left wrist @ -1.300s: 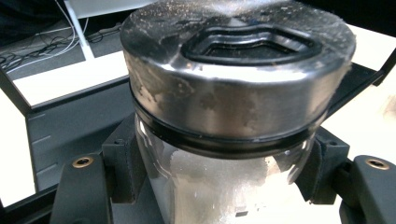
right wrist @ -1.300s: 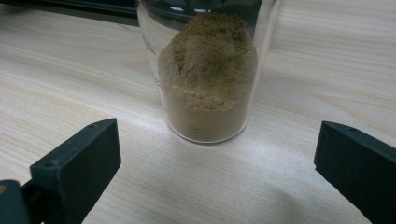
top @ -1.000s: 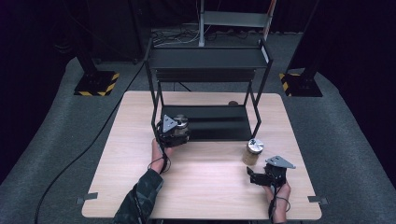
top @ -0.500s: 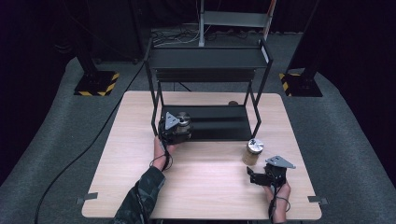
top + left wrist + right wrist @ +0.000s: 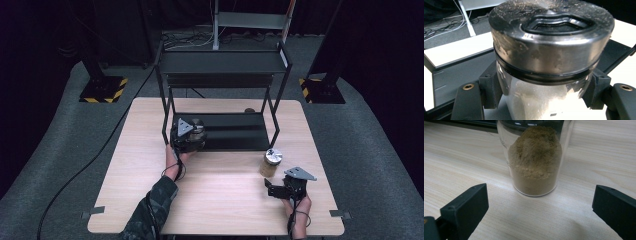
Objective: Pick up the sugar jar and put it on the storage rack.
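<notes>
So on the left, the left gripper [image 5: 192, 134] is pinching a glass jar of white powder [image 5: 541, 97] just below its steel lid [image 5: 549, 37], both black jaws pressed onto the glass. It's held right at the front left corner of the black rack [image 5: 222, 62], over the edge of the lower shelf [image 5: 235, 131], with the rack's left post just beside it, so it's pretty tight on that side. The forearm in a camo sleeve [image 5: 150, 212] angles up from the bottom edge. Up close in the left gripper view you can see the lid is dusted with powder.

Over to the right there's loads of bare table [image 5: 220, 195]. The right gripper [image 5: 274, 189] sits low near the front edge, jaws spread wide with nothing in them, pointed at a second jar [image 5: 270, 162] standing in front of the rack. Its own view shows brown powder [image 5: 535, 157] inside
</notes>
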{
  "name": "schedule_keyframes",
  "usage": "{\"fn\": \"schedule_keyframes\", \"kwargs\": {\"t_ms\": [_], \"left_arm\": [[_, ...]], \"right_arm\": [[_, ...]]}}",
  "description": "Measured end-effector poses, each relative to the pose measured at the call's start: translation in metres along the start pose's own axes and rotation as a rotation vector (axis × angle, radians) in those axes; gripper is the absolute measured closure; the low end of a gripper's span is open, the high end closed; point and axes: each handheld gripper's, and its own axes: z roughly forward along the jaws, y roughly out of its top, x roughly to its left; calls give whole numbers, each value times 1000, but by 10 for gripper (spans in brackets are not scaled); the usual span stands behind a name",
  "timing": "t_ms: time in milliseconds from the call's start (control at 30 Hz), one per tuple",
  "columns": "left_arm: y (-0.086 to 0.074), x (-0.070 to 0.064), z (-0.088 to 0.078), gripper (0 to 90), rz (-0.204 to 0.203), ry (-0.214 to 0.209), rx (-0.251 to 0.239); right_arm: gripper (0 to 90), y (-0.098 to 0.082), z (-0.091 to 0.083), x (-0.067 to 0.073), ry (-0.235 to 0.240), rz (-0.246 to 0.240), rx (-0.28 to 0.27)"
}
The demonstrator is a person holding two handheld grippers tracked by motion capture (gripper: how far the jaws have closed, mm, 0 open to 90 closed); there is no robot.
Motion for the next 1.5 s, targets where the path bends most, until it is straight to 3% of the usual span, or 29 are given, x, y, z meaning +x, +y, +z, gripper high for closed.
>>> {"fn": "schedule_keyframes", "kwargs": {"t_ms": [233, 1500], "left_arm": [[-3, 0, 3, 303, -9, -2, -17], [2, -9, 29, 303, 2, -5, 12]], "right_arm": [[0, 1, 0, 0, 1, -3, 4], [0, 1, 1, 0, 4, -6, 7]]}}
